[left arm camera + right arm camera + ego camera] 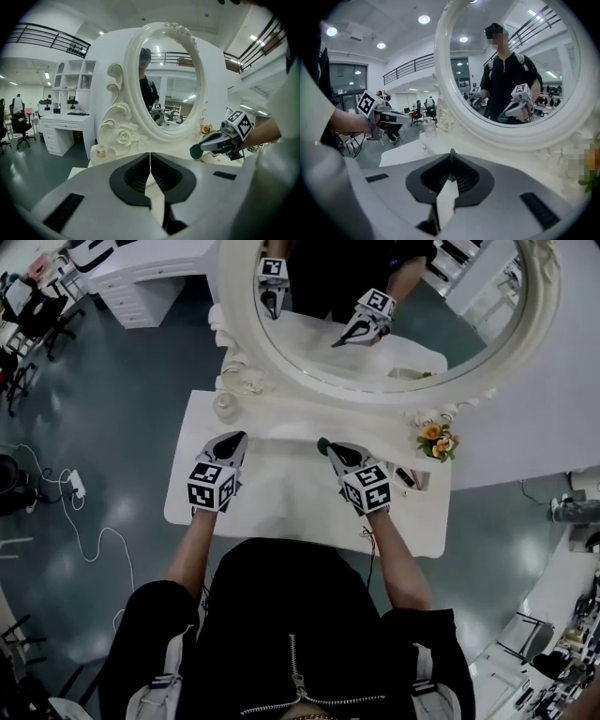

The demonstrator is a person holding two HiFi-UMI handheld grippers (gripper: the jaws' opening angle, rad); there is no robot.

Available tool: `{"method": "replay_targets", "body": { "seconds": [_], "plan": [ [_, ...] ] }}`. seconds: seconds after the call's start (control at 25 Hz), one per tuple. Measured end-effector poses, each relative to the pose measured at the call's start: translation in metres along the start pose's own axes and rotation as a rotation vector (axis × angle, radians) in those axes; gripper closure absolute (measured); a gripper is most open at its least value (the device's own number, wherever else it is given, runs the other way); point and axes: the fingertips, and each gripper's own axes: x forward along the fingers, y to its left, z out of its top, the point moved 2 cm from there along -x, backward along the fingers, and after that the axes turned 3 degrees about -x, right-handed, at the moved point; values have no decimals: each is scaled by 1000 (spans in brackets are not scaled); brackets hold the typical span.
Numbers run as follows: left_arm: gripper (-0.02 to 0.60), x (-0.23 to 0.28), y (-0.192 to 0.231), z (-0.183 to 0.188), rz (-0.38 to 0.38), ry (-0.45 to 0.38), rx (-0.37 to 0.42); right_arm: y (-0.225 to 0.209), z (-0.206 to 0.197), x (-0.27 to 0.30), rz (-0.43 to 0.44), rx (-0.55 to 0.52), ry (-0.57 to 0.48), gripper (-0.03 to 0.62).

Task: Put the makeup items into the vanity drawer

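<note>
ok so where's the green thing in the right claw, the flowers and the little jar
green item point(196, 151), left gripper view, its rounded tip
flowers point(432, 433), head view, the orange bloom
small jar point(101, 151), left gripper view, its side

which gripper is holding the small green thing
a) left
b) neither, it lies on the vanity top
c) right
c: the small green item sits pinched at the tip of the right gripper, while the left gripper has its jaws together with nothing between them.
</note>
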Motion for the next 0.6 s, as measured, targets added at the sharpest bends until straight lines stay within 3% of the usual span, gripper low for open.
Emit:
{"method": "replay_targets", "body": {
  "seconds": [0.36,0.6],
  "plan": [
    [558,68,-83,8,-190,39,39,-74,-55,-97,-228,148,8,571],
    [558,108,-147,11,-313,70,84,-101,-103,-158,-341,246,36,571]
  ]
}}
